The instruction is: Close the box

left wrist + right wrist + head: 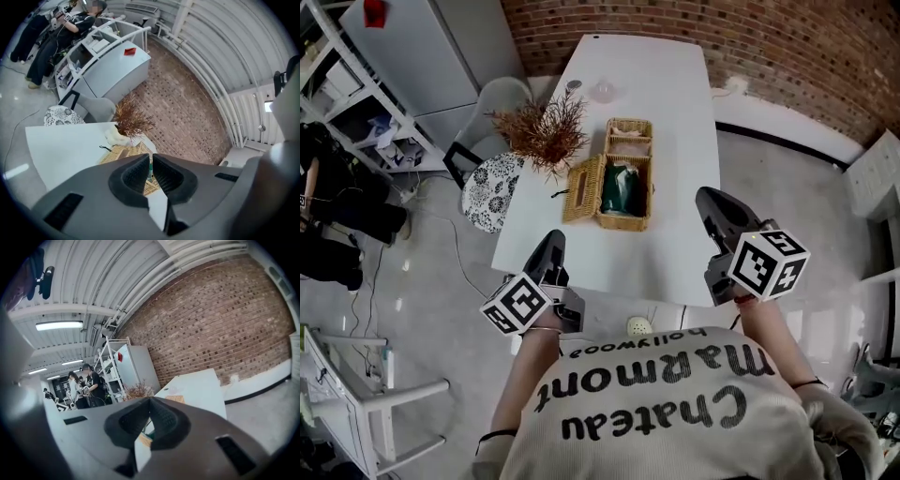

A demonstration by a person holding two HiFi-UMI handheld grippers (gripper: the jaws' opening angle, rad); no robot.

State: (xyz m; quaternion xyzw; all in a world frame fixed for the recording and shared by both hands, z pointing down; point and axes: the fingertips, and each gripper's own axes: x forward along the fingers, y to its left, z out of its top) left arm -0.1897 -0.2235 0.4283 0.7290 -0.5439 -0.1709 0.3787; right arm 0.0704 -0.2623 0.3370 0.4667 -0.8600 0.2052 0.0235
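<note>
Hovering at the near edge of the table (675, 103), the left tongs (554, 242) are pressed together with nothing between the jaws. Their own view shows the pads meeting, with only a sliver of the box far ahead in the slit. The right tongs (706, 197) hang at the table's right edge, likewise closed and empty. Both are well apart from the box (624, 223), which sits near the middle of the white table, between the two tongs and a little ahead of them.

The box is a wicker basket, open at the top, with a green thing (626, 187) inside. Its long axis runs away from the person, along the table's length. The lid (583, 187) is thrown back on the left long side and tilted outward, so the opening faces up and the lid would have to swing over to the right. A smaller wicker piece (629, 136) touches the far end; whether it belongs to the box cannot be told.

Several things could go wrong. A dried plant (548, 131) stands just beside the lid's far corner, and the left tongs coming in behind the lid could catch its twigs and tip it. The basket looks light, so a sideways shove on the lid may slide the whole box instead of turning the lid, unless the right tongs brace the opposite wall. The green thing, if it stands proud of the rim, could keep the lid from seating.
</note>
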